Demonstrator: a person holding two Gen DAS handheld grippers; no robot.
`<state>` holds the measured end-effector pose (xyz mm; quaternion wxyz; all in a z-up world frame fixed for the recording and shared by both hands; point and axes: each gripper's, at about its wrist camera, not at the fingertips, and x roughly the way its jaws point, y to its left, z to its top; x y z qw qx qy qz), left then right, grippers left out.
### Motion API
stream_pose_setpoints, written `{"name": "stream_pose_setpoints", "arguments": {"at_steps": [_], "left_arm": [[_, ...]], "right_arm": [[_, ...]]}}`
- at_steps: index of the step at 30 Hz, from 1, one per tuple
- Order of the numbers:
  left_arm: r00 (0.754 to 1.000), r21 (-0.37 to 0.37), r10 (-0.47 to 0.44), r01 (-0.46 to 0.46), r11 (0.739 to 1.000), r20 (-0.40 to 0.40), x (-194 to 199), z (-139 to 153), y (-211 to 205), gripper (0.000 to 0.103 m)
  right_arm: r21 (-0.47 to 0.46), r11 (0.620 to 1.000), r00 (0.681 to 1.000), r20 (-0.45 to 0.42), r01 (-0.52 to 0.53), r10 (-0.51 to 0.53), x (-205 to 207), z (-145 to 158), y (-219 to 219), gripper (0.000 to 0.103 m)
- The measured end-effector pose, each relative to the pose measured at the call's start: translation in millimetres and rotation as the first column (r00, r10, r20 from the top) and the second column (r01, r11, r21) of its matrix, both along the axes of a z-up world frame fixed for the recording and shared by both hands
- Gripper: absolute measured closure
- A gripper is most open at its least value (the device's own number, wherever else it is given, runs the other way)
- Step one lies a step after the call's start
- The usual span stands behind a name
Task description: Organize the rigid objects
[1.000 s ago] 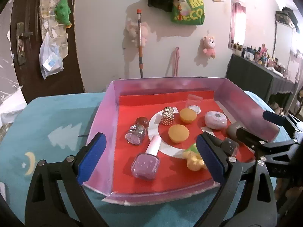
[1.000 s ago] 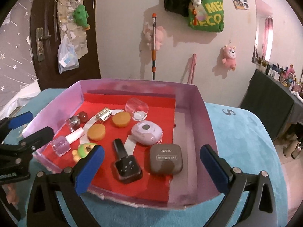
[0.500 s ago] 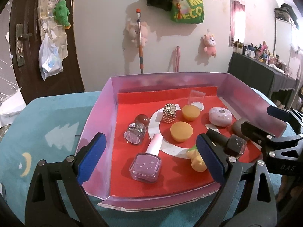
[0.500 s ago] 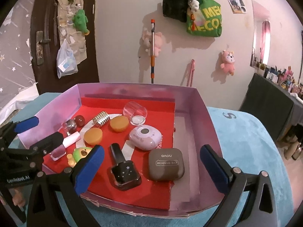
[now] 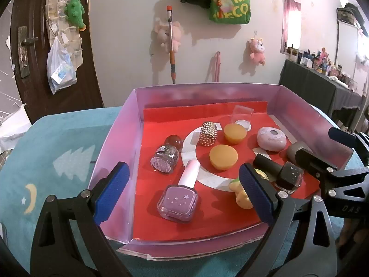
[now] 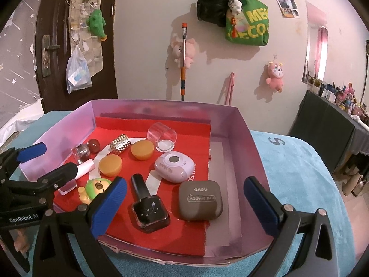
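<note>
I hold both tools at the near edge of the box, and by my reading the sorting has hardly begun: nothing is gripped, and every piece lies loose on the red liner in no order I can make out. My left gripper has its blue pads spread wide, straddling the near left corner of the box; my right gripper is spread just as wide over the near right part. All the picking and arranging is, I judge, still ahead.

The box is thin pinkish-purple card with upright walls, sitting on a fuzzy teal cloth. The liner is matte red paper that stops short of the right wall, leaving a bare strip.

Largest of the pieces is the eyeshadow case, a rounded brown square, smooth and hard, near the front right. Behind it lies the lilac compact, a glossy pebble shape. The black polish bottle and the lilac polish bottle are square glass blocks lying on their sides at the front. Two orange pucks, matte and flat-topped, sit mid-liner. A clear cup lies tipped toward the back wall. Smaller are the studded metal cylinder, the glitter jar and a rubbery green-and-yellow toy.
</note>
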<state>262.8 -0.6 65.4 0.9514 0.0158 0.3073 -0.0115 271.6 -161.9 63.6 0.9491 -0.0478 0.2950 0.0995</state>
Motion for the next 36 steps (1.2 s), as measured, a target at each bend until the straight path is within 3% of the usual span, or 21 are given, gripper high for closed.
{"name": "stream_pose_setpoints", "arguments": {"at_steps": [36], "left_arm": [[1.000, 0.005, 0.004, -0.004, 1.000, -0.003, 0.4, -0.7, -0.1, 0.006]], "right_arm": [[-0.002, 1.000, 1.000, 0.002, 0.007, -0.007, 0.1, 0.1, -1.0, 0.000]]}}
